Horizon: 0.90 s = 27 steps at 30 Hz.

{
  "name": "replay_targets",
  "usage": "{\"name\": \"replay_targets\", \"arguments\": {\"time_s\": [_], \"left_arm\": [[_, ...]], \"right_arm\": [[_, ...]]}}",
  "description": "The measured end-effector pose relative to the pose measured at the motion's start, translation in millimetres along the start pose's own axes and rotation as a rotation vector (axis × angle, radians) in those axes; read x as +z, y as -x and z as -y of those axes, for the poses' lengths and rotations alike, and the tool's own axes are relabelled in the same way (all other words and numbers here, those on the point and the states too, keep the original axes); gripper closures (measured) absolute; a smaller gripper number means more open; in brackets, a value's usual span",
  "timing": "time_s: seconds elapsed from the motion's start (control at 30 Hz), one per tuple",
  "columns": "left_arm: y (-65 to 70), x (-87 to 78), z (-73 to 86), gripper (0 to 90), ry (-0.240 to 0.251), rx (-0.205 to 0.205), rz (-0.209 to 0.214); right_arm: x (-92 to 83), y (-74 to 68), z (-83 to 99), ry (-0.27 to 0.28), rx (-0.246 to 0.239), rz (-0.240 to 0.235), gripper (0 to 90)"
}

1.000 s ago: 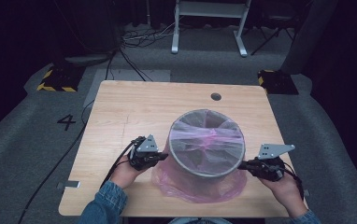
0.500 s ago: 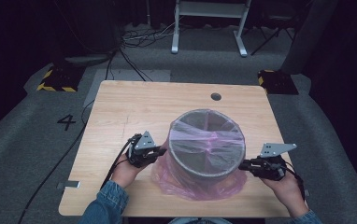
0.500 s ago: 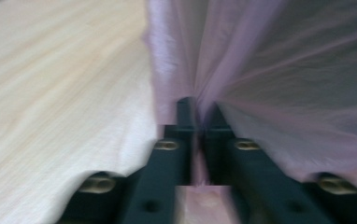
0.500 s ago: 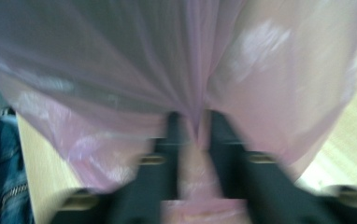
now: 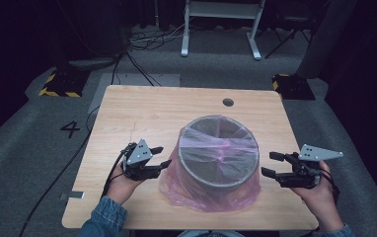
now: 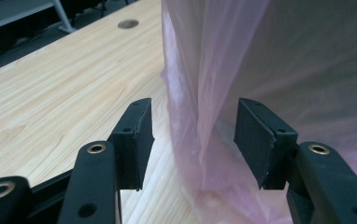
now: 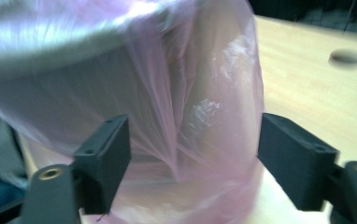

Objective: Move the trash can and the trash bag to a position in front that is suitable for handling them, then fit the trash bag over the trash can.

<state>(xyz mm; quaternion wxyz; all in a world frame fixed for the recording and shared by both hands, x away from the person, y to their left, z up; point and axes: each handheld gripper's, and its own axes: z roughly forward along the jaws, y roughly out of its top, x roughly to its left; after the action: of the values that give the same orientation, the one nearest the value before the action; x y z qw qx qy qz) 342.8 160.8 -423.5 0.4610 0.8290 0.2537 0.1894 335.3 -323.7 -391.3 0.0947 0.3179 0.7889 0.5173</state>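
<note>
- The grey bin (image 5: 219, 155) stands near the table's (image 5: 142, 113) front edge, the pink bag (image 5: 211, 190) draped down over it, seemingly to line it
- left gripper (image 5: 161, 157) and right gripper (image 5: 270, 164) flank it; both have just been opening, jaws apart, film between them but unpinched

— What sits at the lower centre of the frame?
— A round grey wire-mesh bin (image 5: 218, 158), upright on the desk (image 5: 142, 113), its open rim tilted slightly toward the camera.
— And the pink film?
— A translucent pink plastic bag (image 5: 204, 190) wraps its outside wall, crinkled, pooling loosely around the base.
</note>
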Motion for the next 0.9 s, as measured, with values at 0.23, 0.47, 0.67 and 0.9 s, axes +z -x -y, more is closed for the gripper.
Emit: {"name": "replay_targets", "arguments": {"time_s": [0.23,0.47,0.67,0.9], "left_arm": [[-1.7,1.9,24.0,46.8,-0.054,-0.076,-0.042],[-7.9,-0.7,38.2,44.8,-0.089,-0.119,-0.076],[-14.4,-1.0,47.7,45.0,-0.120,-0.138,-0.106],[-21.5,-3.7,57.8,44.9,-0.157,-0.152,-0.147]], "right_arm": [[-5.8,-3.5,-19.1,-0.031,-0.081,0.114,14.2],[-11.8,-4.7,-36.4,-0.076,0.060,0.130,15.5],[-9.5,-6.1,-42.6,-0.093,0.177,0.015,11.8],[-6.4,-14.2,-60.0,-0.083,0.060,0.045,23.3]]}}
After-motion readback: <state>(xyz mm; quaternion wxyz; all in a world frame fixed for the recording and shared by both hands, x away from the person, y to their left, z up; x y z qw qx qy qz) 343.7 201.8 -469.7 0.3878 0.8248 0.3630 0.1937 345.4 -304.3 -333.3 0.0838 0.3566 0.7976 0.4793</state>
